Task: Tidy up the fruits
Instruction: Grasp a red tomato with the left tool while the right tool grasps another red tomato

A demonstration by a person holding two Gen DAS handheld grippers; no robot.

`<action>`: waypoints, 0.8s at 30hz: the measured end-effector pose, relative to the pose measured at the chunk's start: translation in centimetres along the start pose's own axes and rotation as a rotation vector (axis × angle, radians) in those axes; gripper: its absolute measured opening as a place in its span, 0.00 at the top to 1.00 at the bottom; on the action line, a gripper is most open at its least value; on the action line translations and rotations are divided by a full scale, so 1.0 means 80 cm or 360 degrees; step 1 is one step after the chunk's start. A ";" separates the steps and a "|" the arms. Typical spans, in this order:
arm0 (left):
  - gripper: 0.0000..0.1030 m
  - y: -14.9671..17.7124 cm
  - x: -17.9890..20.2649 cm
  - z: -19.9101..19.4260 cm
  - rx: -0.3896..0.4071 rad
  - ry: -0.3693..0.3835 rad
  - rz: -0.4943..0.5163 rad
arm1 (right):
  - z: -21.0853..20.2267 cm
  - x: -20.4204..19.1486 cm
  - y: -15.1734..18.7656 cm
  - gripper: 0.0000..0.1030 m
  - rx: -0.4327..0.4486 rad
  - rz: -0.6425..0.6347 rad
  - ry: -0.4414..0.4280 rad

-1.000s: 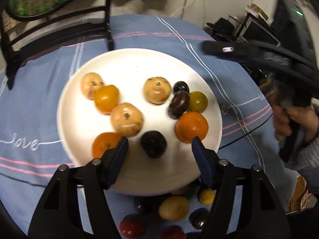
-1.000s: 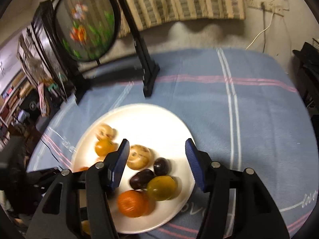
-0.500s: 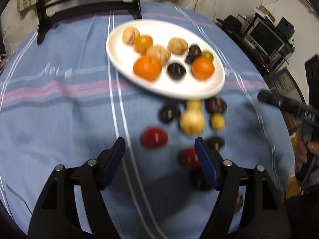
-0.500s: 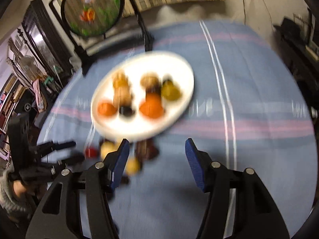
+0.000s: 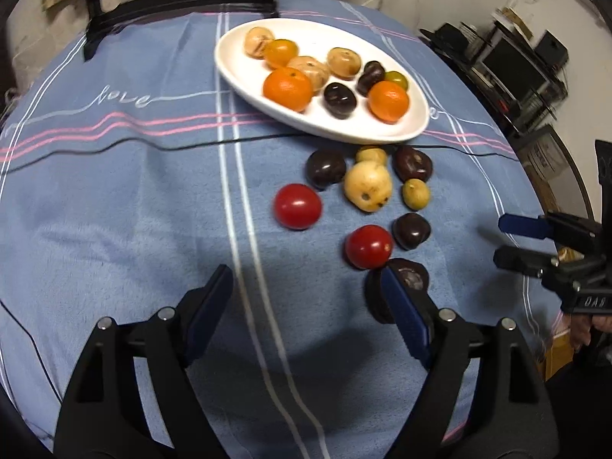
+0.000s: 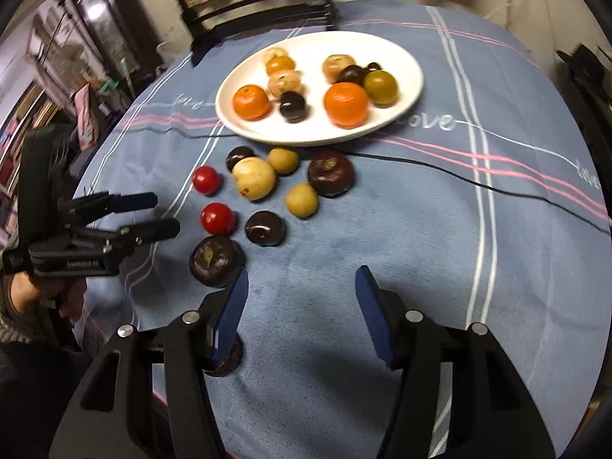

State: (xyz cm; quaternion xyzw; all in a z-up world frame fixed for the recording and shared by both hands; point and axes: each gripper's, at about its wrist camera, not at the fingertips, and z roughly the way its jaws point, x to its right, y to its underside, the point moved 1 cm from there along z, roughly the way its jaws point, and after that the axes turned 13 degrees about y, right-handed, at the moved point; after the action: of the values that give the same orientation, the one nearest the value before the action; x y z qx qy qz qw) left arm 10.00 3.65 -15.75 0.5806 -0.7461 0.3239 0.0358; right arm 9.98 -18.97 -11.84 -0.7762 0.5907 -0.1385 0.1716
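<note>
A white oval plate [image 5: 419, 124] [image 6: 413, 88] holds several fruits: oranges [image 5: 287, 88], tan ones and dark ones. In front of it loose fruits lie on the blue cloth: two red tomatoes [image 5: 298, 205] [image 6: 217, 218], a pale yellow fruit [image 5: 368, 186], small yellow-green ones and dark ones [image 6: 216, 260]. My left gripper [image 5: 306, 306] is open and empty above the cloth, near a dark fruit [image 5: 409, 273]. My right gripper [image 6: 302, 313] is open and empty, short of the loose fruits.
A thin black cable [image 6: 497, 187] crosses the cloth in front of the plate. A black stand [image 6: 260, 11] rises behind the plate. Shelves with electronics [image 5: 512, 61] stand beyond the table's right edge.
Both grippers have pulled back from over the plate toward the table's near edge. The plate is now farther away and the loose fruits are in full view. Both stay open.
</note>
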 end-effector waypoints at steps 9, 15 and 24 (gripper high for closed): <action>0.21 -0.004 -0.011 0.005 0.0019 -0.0064 -0.0077 | 0.017 0.008 0.000 0.43 -0.0067 -0.0012 -0.0033; 0.21 -0.027 -0.017 0.015 0.0033 -0.0104 -0.0050 | 0.021 0.023 0.005 0.43 -0.0091 0.0043 -0.0025; 0.21 -0.049 -0.015 0.032 0.0026 -0.0069 0.0032 | 0.027 0.030 0.010 0.43 -0.0124 0.0088 -0.0002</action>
State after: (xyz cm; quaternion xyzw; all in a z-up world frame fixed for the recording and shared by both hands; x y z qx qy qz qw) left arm 14.69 2.90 -16.59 0.5803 -0.7498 0.3176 0.0117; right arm 10.83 -21.26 -14.09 -0.7658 0.6167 -0.1103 0.1454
